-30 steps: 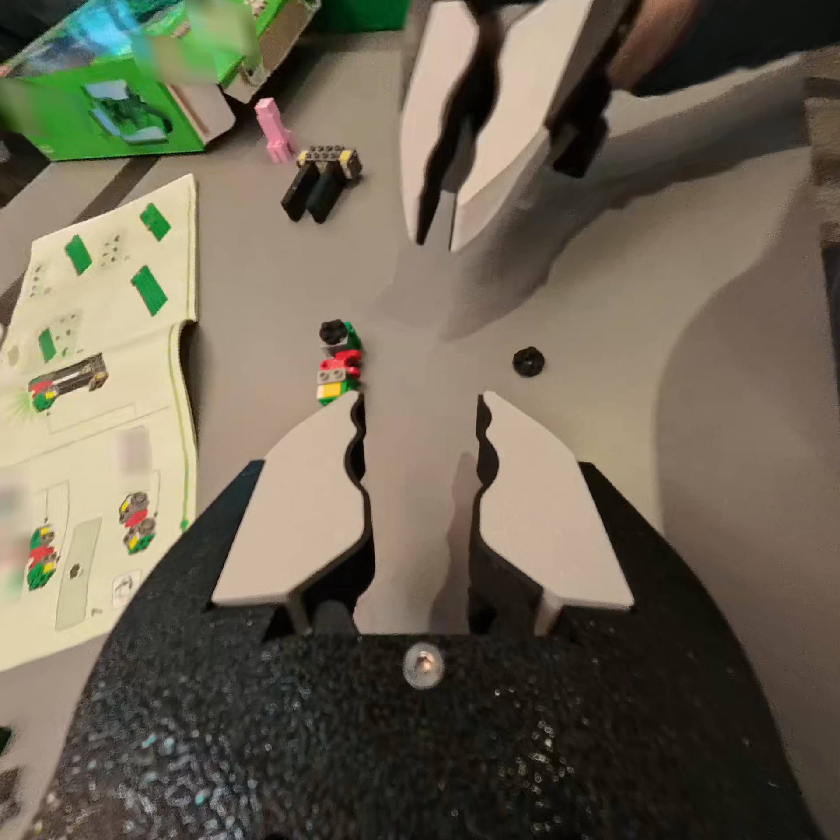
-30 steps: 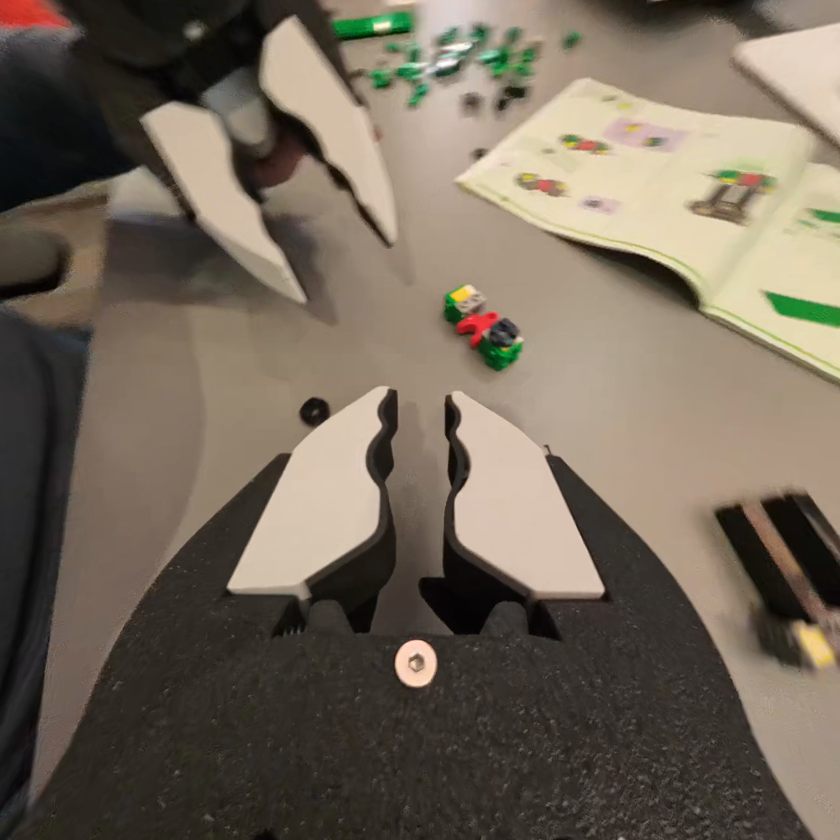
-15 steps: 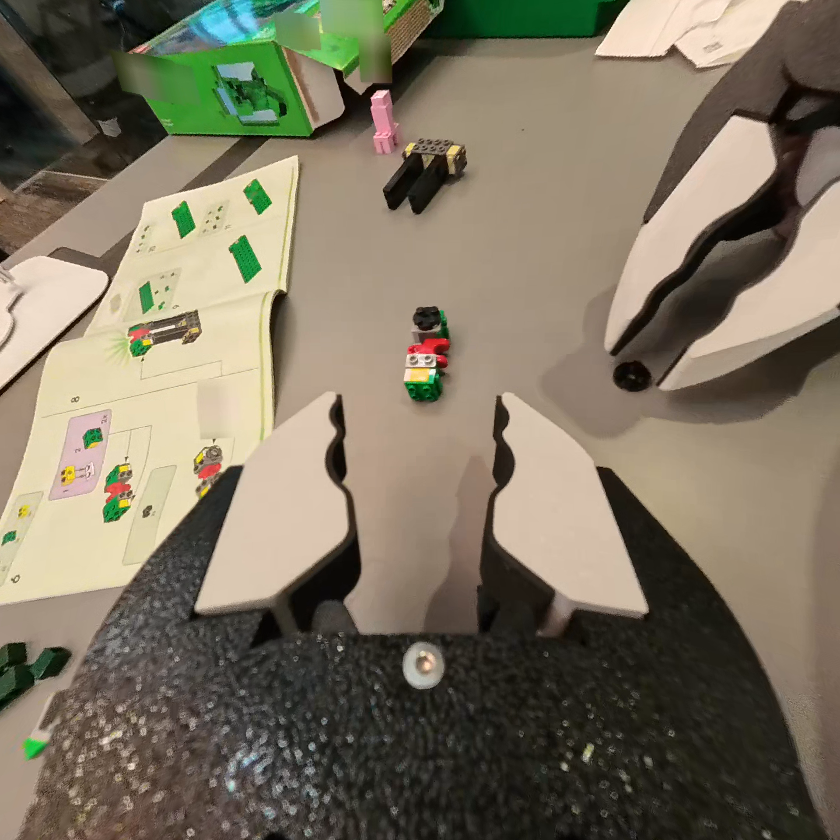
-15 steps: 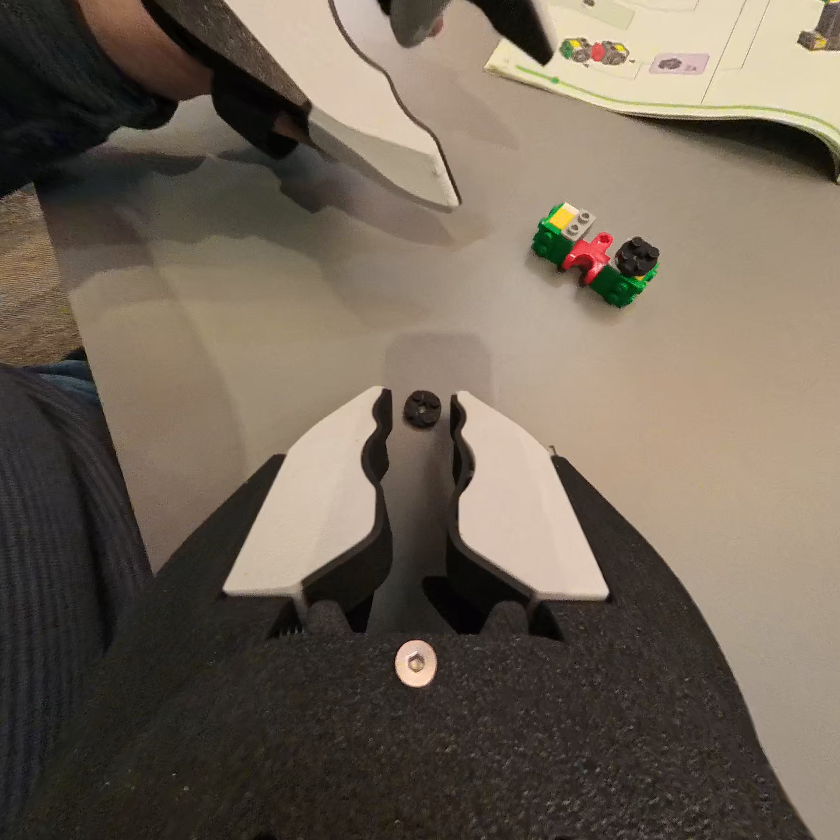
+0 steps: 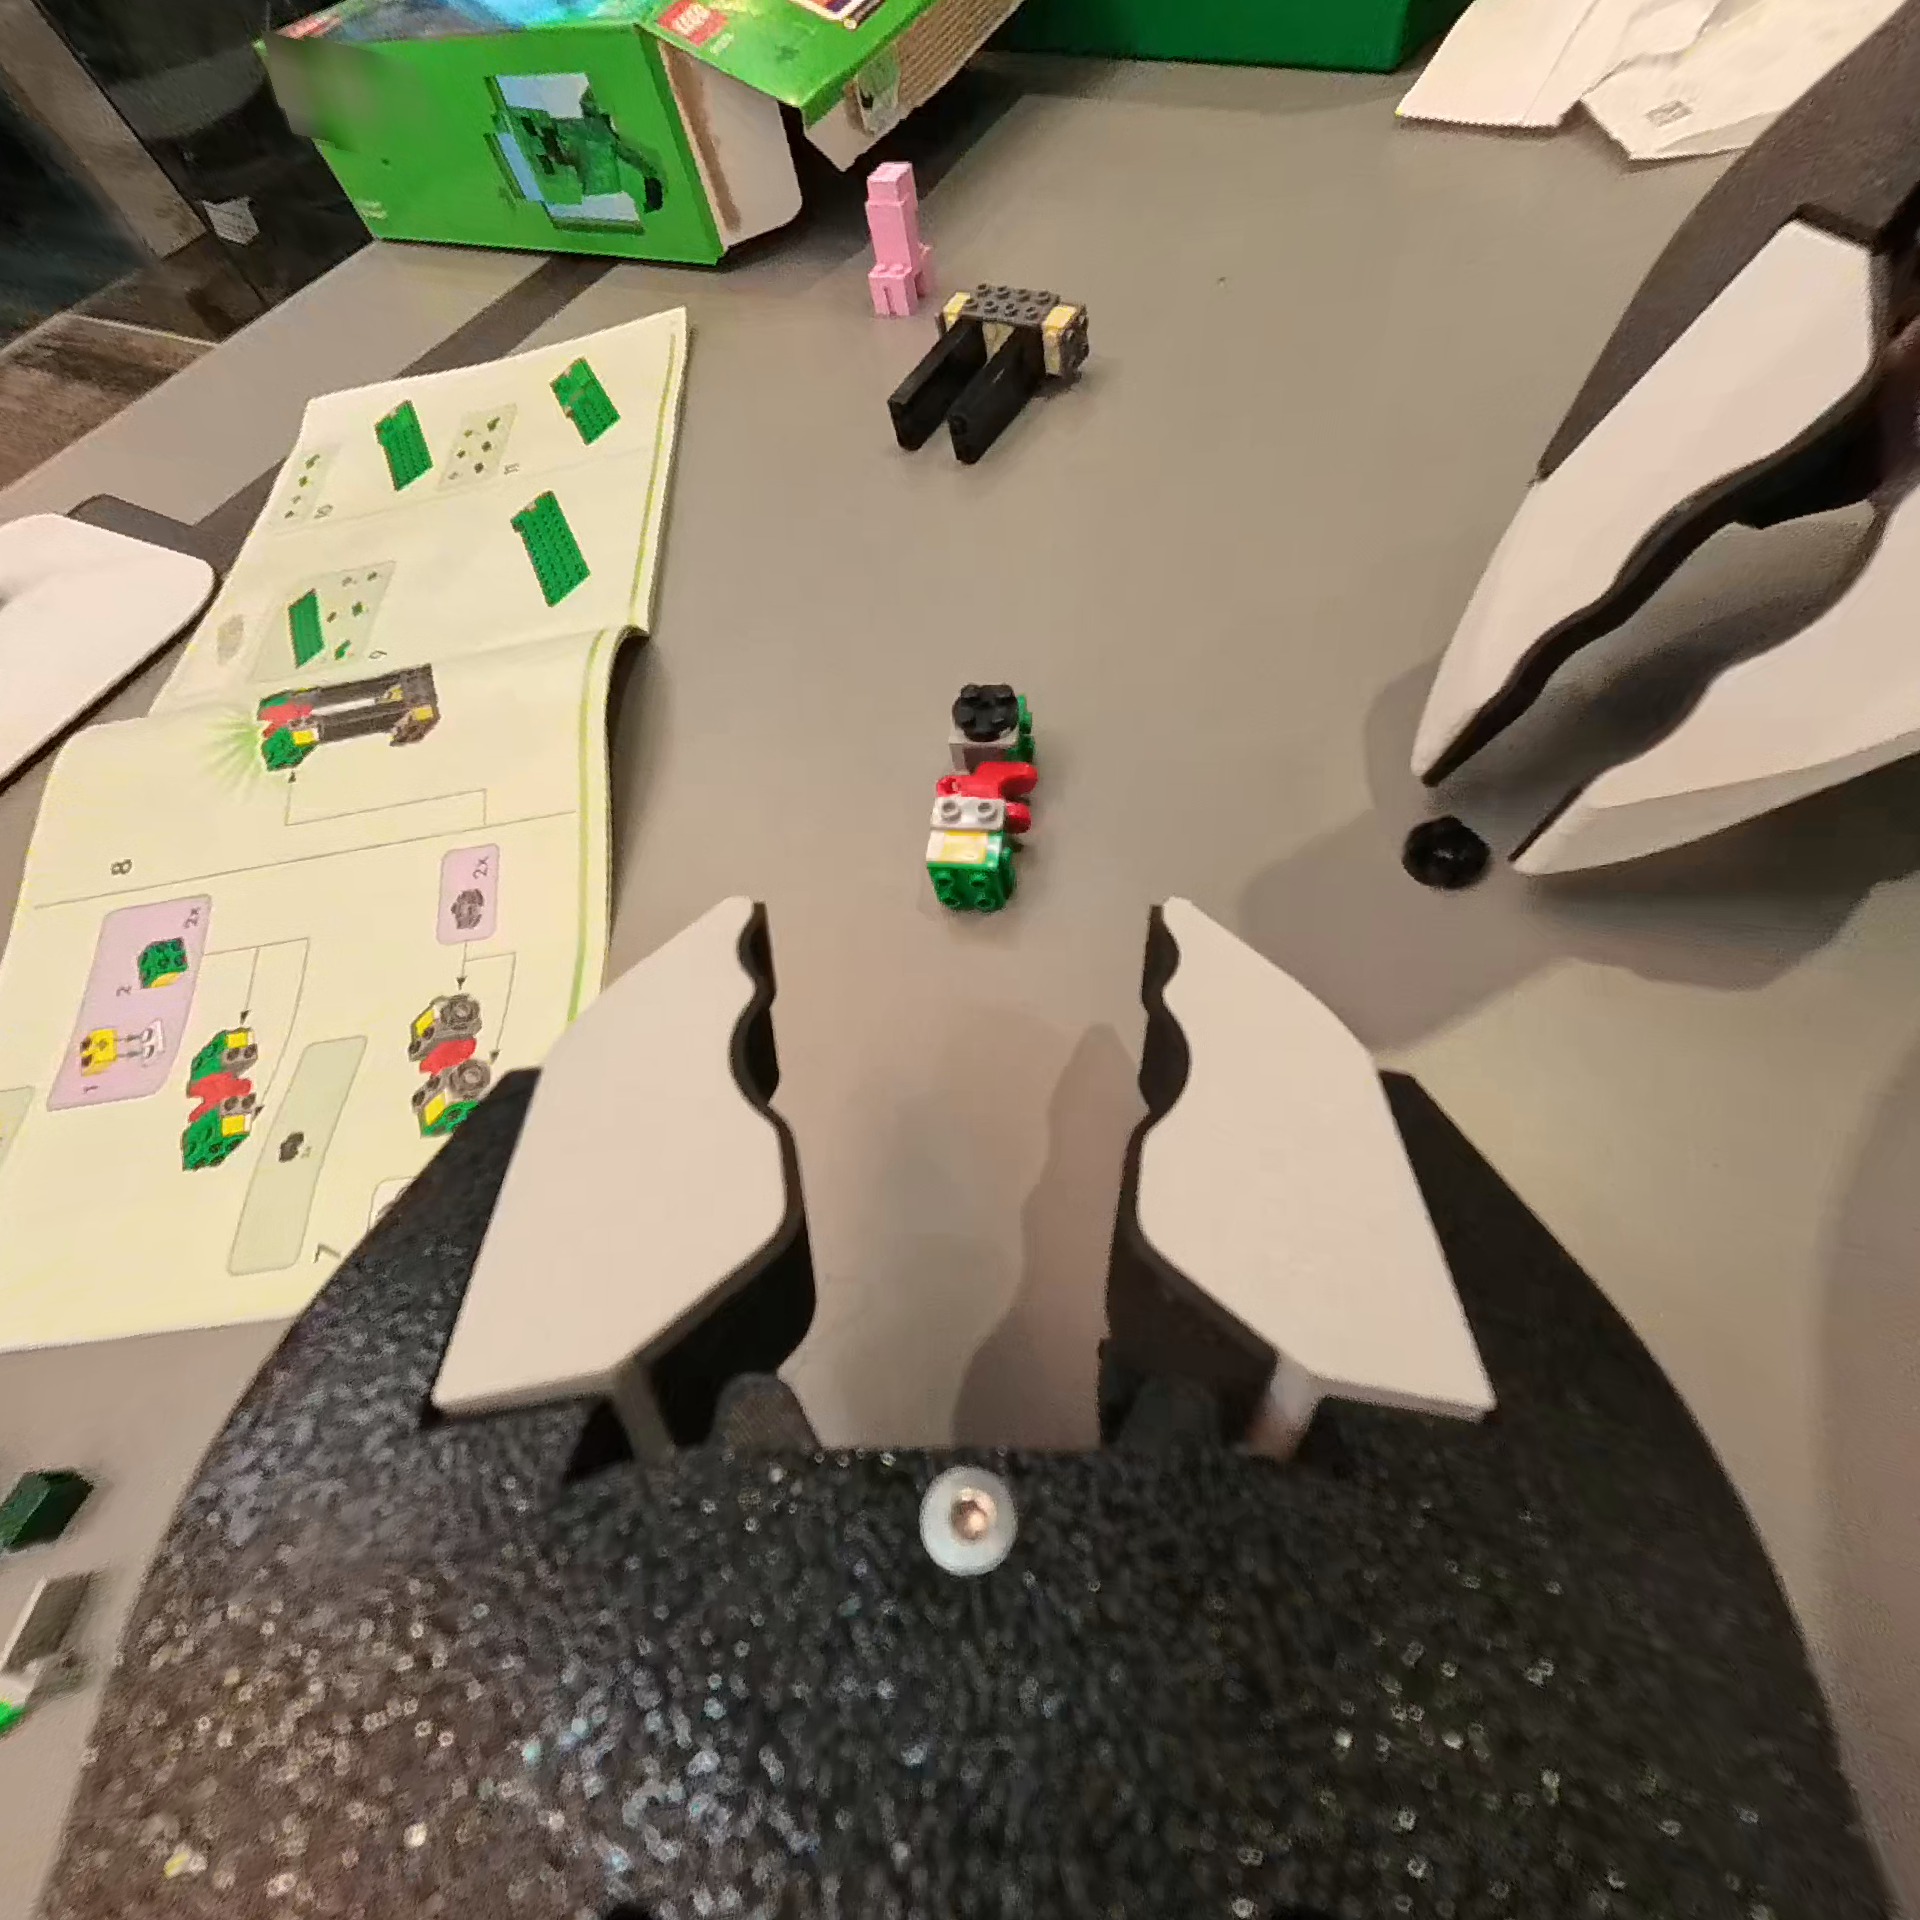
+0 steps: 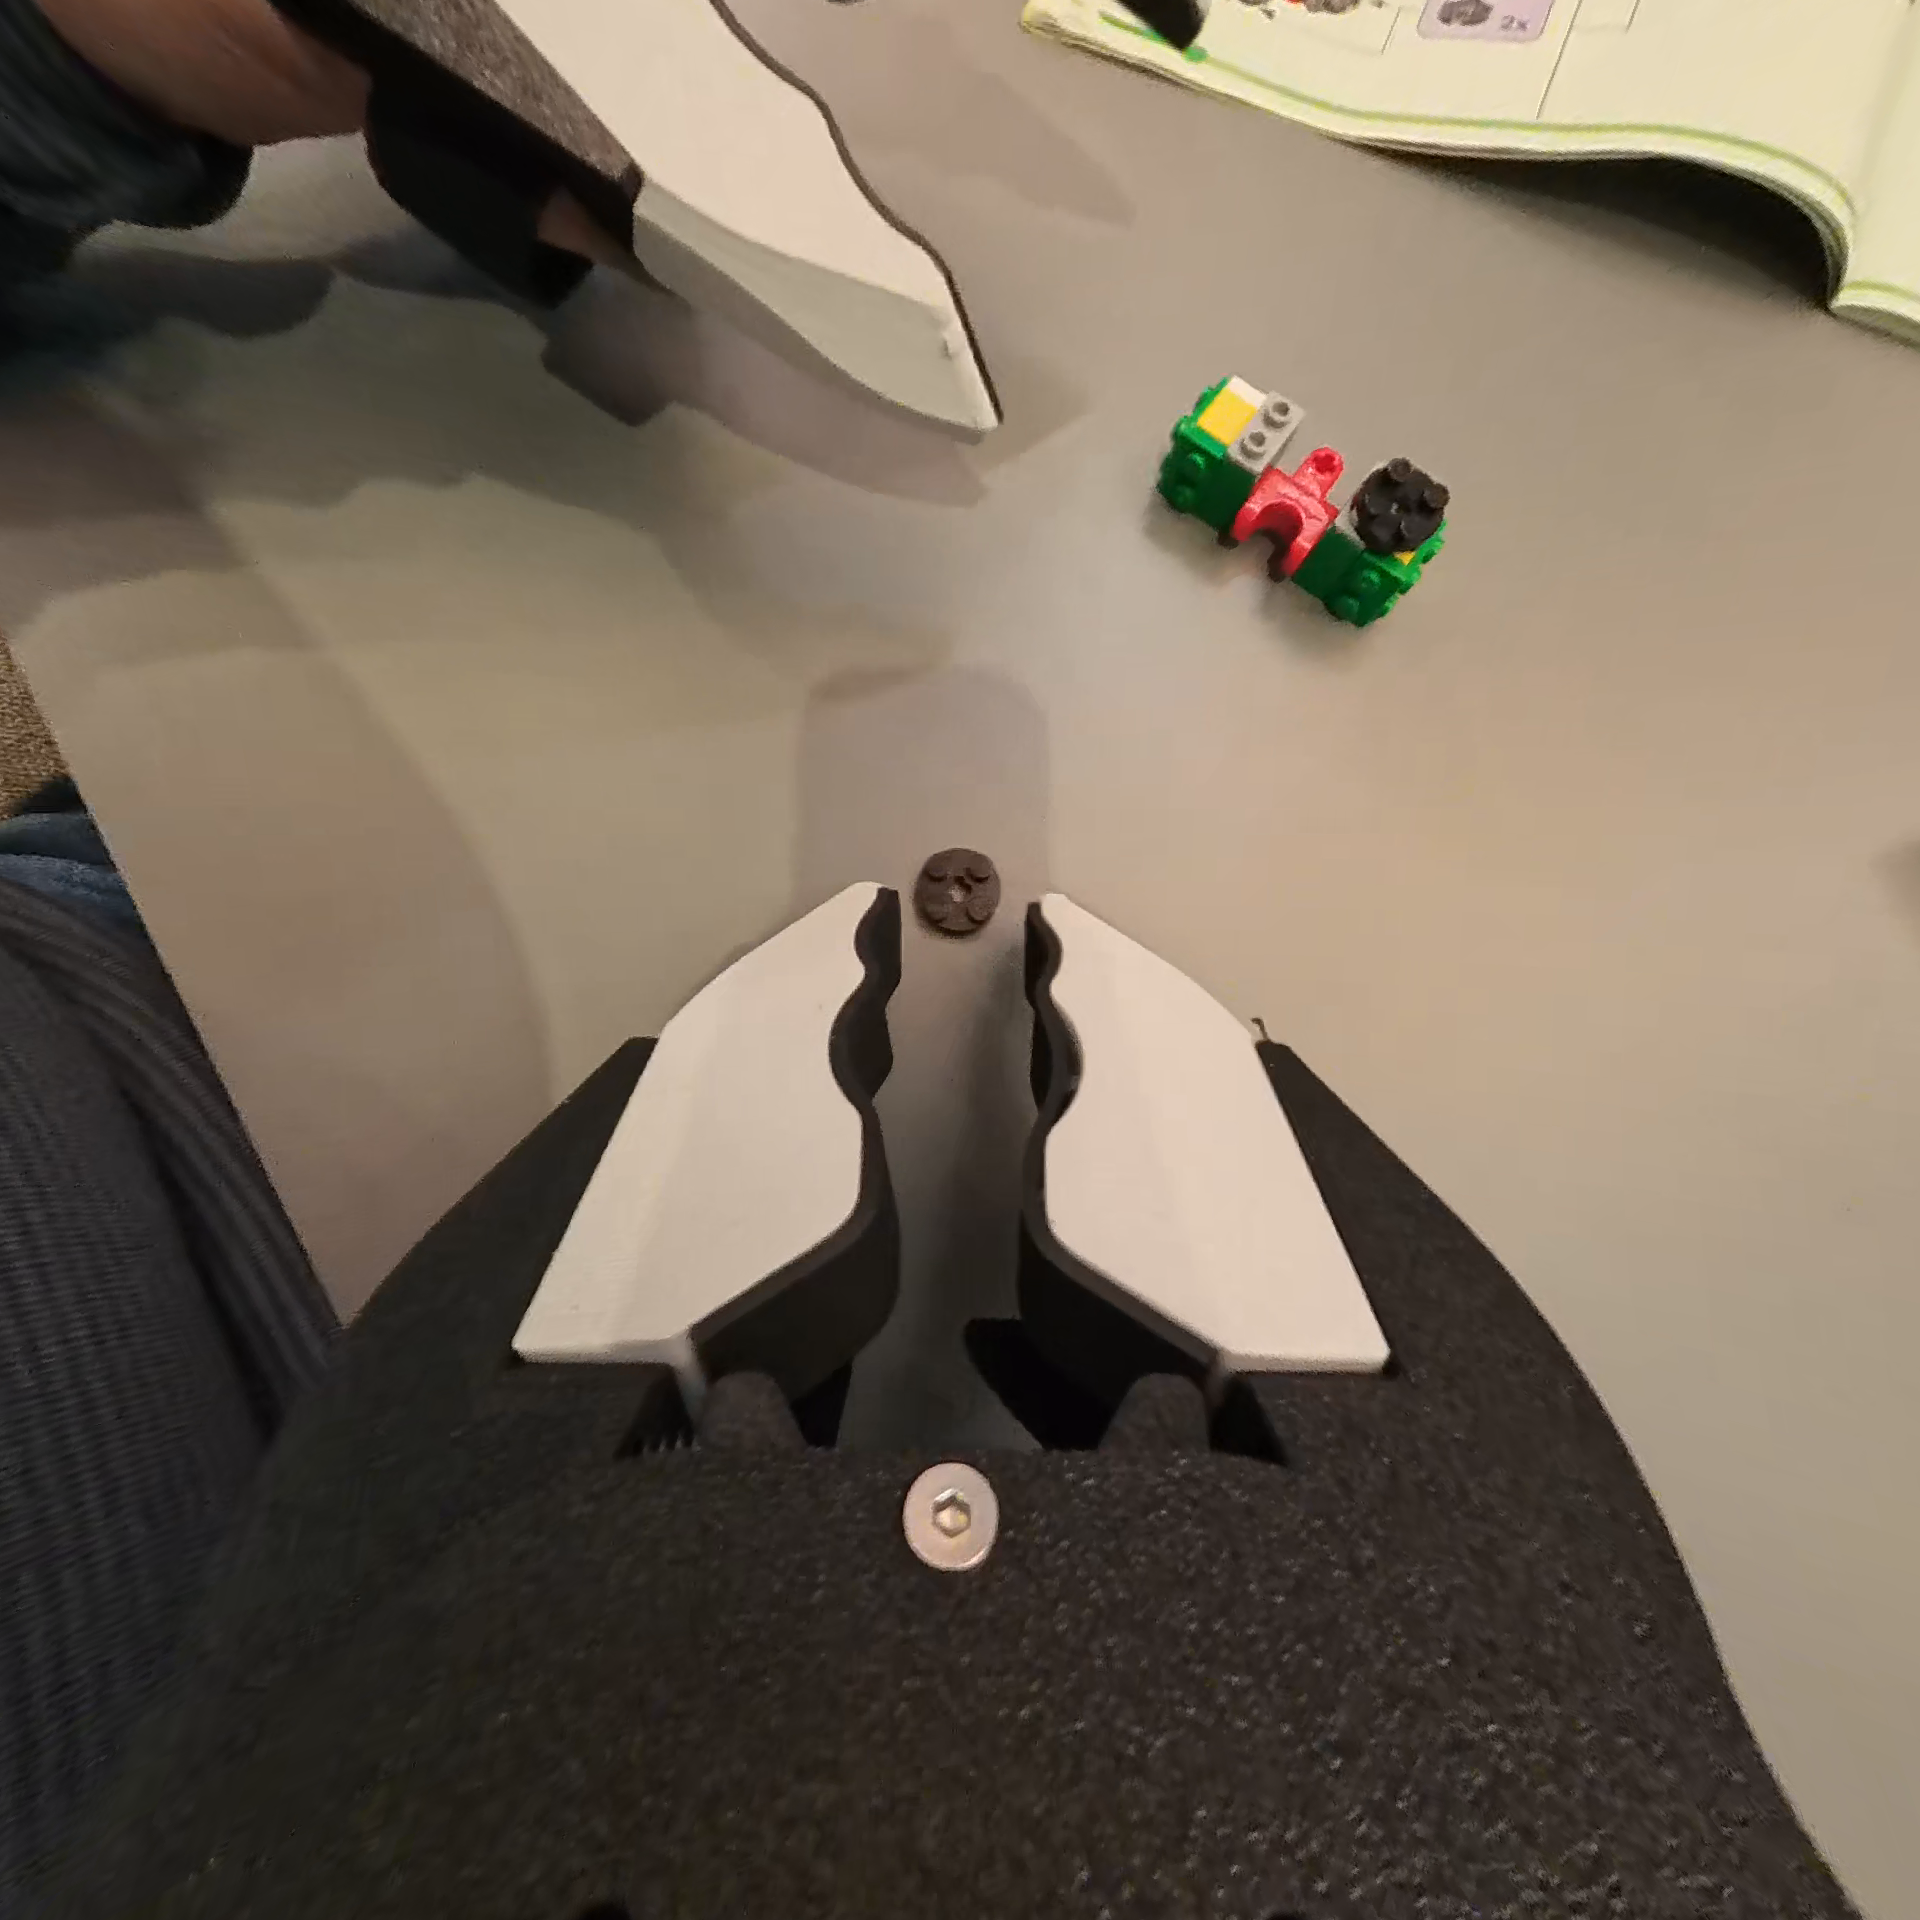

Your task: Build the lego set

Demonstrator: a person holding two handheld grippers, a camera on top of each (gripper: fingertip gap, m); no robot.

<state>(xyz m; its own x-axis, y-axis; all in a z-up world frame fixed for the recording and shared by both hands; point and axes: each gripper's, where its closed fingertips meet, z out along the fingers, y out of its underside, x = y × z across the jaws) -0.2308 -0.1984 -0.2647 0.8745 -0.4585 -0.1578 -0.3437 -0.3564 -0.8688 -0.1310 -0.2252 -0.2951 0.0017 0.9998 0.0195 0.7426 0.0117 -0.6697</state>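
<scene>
The left gripper [image 5: 954,925] hangs low over the grey table [image 5: 1195,499] with its jaws spread wide and nothing between them. To its left lies an open instruction booklet [image 5: 343,831], with a few loose dark green pieces [image 5: 42,1507] near the lower left edge of that view. Farther back stand a green box [image 5: 540,145], a pink figure [image 5: 894,244] and a black-and-grey sub-assembly [image 5: 987,369]. Just ahead of the left gripper's fingertips sits the small green, red, yellow and grey lego build [image 5: 982,800], topped at its far end by a black round plate [image 5: 985,709]. Well to the right of it, the right gripper [image 6: 961,909] is lowered to the table, jaws partly open, with a loose black round piece [image 6: 957,894] lying between its fingertips, not yet pinched. Papers [image 5: 1621,62] lie at the far right corner.
</scene>
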